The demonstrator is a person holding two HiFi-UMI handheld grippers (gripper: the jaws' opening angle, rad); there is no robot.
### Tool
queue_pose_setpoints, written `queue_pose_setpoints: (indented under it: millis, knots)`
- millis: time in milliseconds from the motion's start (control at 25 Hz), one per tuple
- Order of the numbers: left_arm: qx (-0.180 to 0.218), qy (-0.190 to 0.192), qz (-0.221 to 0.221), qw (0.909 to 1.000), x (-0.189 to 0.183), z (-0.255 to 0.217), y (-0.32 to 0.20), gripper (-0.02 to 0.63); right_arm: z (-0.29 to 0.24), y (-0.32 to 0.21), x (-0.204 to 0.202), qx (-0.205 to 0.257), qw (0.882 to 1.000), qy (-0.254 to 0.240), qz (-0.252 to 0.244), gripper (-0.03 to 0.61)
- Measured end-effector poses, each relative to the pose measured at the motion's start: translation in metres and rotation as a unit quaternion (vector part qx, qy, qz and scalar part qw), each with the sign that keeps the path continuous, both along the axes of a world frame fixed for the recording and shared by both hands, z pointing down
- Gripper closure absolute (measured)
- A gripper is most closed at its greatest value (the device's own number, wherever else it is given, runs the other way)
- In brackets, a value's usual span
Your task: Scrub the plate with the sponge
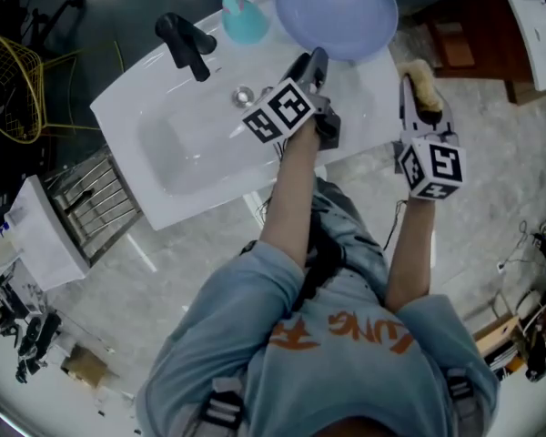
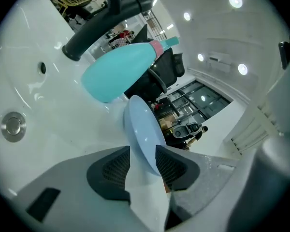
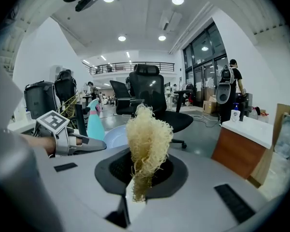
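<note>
A pale blue plate lies at the back right corner of the white sink. My left gripper reaches to its near rim. In the left gripper view the plate stands edge-on between the pads, with a gap on the left side, so the left gripper is open around the rim. My right gripper hovers to the right of the sink, shut on a yellow fibrous sponge. The sponge sticks up out of the right gripper. Behind it the plate shows.
A black faucet and a teal bottle stand at the sink's back edge, and the drain is in the basin. A metal rack stands left of the sink, a yellow wire basket further left, a wooden cabinet at right.
</note>
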State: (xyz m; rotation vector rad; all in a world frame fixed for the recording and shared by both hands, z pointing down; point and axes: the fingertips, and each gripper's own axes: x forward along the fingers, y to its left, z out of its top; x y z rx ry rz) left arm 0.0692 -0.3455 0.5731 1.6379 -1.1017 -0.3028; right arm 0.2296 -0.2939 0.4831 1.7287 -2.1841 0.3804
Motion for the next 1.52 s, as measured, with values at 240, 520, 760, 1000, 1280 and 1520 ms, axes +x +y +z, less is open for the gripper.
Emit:
queue_pose_setpoints:
  millis: [240,520,760,1000,1280,1520]
  knots:
    - [-0.021,0.046,-0.017,0.9986,0.006,0.017,-0.011,0.457,0.009,-0.003,0.000,-0.017,1.000,0.012,-0.001,0.546]
    - [-0.018,0.083,-0.034,0.9958,0.016,0.023,-0.026,0.457,0.020,-0.007,0.009,-0.037,0.999,0.016,0.011,0.546]
    - [-0.033,0.079,-0.034,0.9957,0.020,0.029,-0.029,0.476,0.022,-0.011,0.009,-0.041,0.999,0.014,0.011,0.546]
    - [-0.037,0.081,-0.047,0.9950,0.016,0.026,-0.028,0.500,0.016,-0.010,0.012,-0.036,0.999,0.018,0.007,0.546]
    - [-0.034,0.064,-0.062,0.9954,-0.003,0.013,-0.013,0.551,-0.004,-0.004,0.004,-0.015,1.000,0.012,-0.010,0.546]
    - [-0.013,0.027,-0.060,0.9977,-0.022,-0.002,0.012,0.551,-0.018,0.010,-0.006,0.006,1.000,-0.003,-0.026,0.546]
